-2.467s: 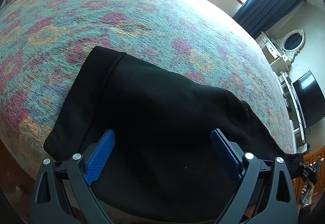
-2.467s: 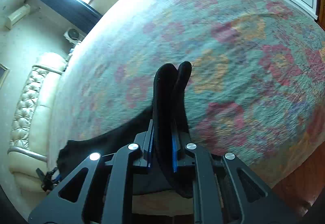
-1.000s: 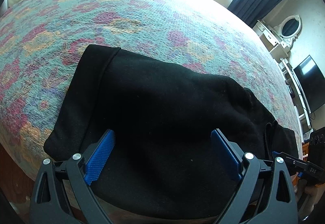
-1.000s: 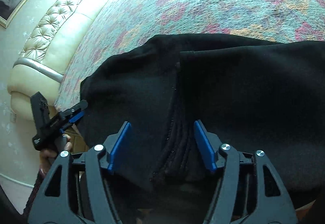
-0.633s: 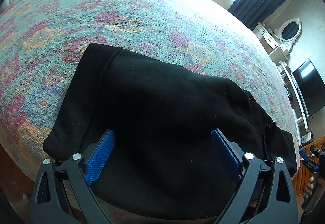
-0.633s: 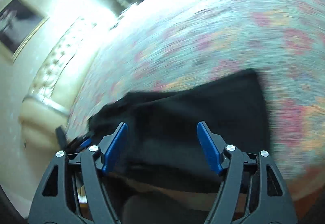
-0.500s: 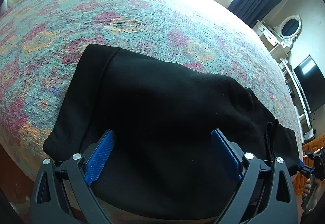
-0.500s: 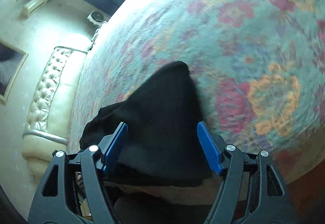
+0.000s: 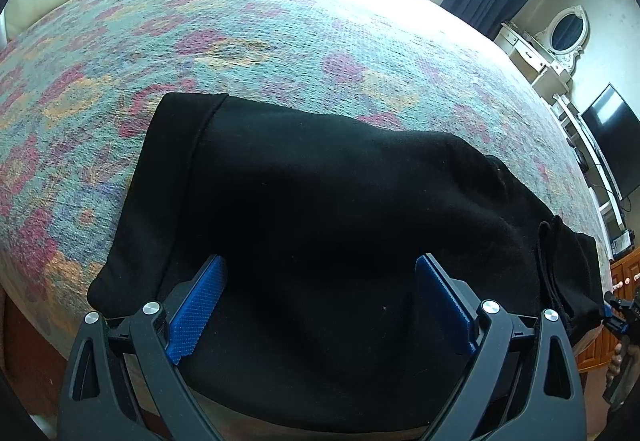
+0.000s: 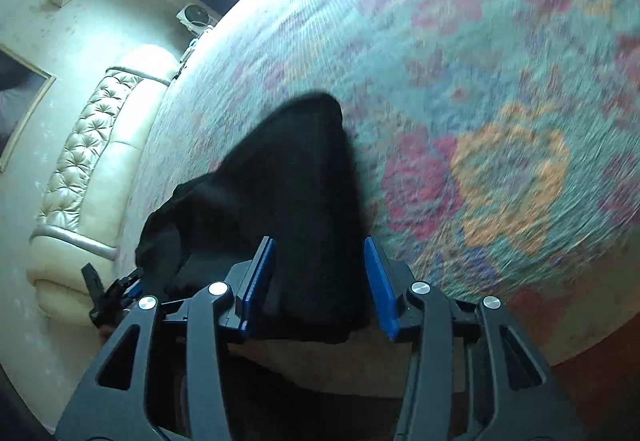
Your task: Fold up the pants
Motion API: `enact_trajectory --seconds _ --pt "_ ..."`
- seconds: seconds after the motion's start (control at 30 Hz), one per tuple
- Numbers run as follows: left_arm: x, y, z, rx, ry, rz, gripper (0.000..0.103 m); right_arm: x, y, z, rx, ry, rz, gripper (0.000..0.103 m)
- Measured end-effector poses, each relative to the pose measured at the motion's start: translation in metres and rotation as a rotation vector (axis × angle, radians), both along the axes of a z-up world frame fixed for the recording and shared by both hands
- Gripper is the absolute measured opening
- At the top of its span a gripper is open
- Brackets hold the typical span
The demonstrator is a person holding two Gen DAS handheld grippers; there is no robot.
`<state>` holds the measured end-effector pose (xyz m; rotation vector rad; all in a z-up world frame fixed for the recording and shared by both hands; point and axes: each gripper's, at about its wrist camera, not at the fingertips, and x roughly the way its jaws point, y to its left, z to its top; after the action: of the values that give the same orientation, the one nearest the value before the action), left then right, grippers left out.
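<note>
- The left gripper (image 9: 320, 311), black-framed with blue ribbed pads, stands wide apart over the black folded fabric pants (image 9: 340, 209); neither pad presses the cloth.
- The right gripper (image 10: 318, 281) is about half open and its jaws are closing, with the end of the pants (image 10: 296, 193) between the blue pads (image 10: 380, 289) (no squeeze visible yet).
- The pants lie on the floral teal, pink and orange bedspread (image 9: 280, 25) at its near edge, at 6 o'clock in both views.
- The right view is motion-blurred; the pants' folds are lost in the black.
- At 3 o'clock in the left view, the other gripper is cut off by the frame.
- No readable writing anywhere.
</note>
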<state>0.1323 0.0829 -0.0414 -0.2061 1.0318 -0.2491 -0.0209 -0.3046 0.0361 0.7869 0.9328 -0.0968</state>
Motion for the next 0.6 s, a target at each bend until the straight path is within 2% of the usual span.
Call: enact_trajectory --seconds 0.07,0.17,0.27,0.33,0.37,0.43,0.6 --pt "0.001 0.001 0.000 -0.010 0.001 0.007 0.094 0.004 0.009 0.015 0.012 -0.067 0.026 0.045" --pt "0.001 0.004 0.001 -0.032 0.001 0.016 0.094 0.028 0.034 0.006 0.173 -0.117 0.103 0.045" --pt "0.002 0.007 0.002 -0.047 0.003 0.017 0.094 0.047 0.057 -0.015 0.349 -0.121 0.173 0.045" --pt "0.003 0.009 0.001 -0.060 0.004 0.021 0.094 0.059 0.073 -0.030 0.422 -0.084 0.227 0.045" --pt "0.003 0.009 0.001 -0.061 0.005 0.022 0.094 0.062 0.079 -0.036 0.441 -0.051 0.247 0.045" --pt "0.004 0.008 0.001 -0.056 0.004 0.023 0.094 0.066 0.091 -0.051 0.415 0.021 0.270 0.039" --pt "0.002 0.014 0.005 -0.075 -0.006 0.028 0.094 0.063 0.092 -0.044 0.404 0.023 0.270 0.042"
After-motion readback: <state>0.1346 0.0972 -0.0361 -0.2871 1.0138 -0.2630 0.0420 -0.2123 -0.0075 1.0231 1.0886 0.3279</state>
